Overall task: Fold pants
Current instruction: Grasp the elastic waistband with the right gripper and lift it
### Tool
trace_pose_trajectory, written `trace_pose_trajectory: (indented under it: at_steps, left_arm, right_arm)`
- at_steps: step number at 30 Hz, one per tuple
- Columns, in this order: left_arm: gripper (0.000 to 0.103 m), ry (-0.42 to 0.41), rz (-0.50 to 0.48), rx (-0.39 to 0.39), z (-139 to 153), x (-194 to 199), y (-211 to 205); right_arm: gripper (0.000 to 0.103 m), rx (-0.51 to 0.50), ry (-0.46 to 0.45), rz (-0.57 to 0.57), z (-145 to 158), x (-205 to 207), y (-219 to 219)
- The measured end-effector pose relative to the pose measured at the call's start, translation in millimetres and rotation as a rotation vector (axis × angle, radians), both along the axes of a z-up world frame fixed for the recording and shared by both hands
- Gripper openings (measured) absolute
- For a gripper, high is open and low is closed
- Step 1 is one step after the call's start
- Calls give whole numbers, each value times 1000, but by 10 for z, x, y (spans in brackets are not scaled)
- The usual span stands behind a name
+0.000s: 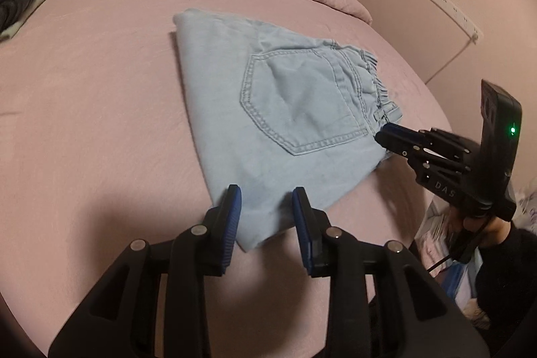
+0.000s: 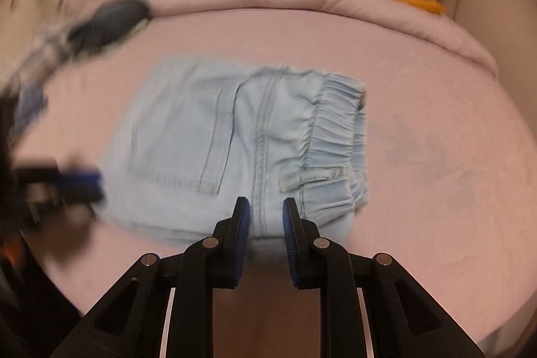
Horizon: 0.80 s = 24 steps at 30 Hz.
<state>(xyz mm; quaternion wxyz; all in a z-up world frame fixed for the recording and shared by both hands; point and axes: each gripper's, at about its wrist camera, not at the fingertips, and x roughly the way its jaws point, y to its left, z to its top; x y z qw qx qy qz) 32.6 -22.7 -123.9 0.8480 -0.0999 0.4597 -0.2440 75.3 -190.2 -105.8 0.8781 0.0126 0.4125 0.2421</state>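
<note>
Pale denim pants [image 1: 285,109] lay folded into a compact stack mid-bed, back pocket up, waistband toward the bed's right edge. Left gripper [image 1: 265,207] stood with jaws apart over the stack's near corner, clamped on nothing. Right gripper [image 2: 266,213] likewise parted at the waistband end (contact with cloth impossible to confirm, that view being blurred). Risk as judged: a pad snagging the top layer, dragging it and undoing the fold; a one-sided tug skewing the stack on the bedsheet [image 1: 100,96].
</note>
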Motion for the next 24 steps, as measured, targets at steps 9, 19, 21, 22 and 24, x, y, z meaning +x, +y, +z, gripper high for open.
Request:
trace_pose_trajectory:
  at_steps: [9, 19, 21, 22, 24]
  left_arm:
    - [61, 102, 136, -207, 37, -20, 495]
    - [65, 284, 134, -447, -152, 339, 576]
    - [65, 294, 126, -447, -156, 420, 519]
    - [65, 296, 113, -449, -147, 415, 531]
    - [65, 299, 97, -446, -152, 497, 501]
  right_arm:
    - [74, 443, 177, -156, 17, 171, -802]
    - [74, 862, 553, -292, -876, 370, -1388]
    - [74, 877, 568, -266, -877, 464, -1357]
    - [74, 874, 574, -243, -870, 517, -1333]
    - [74, 846, 600, -196, -839, 670, -1253]
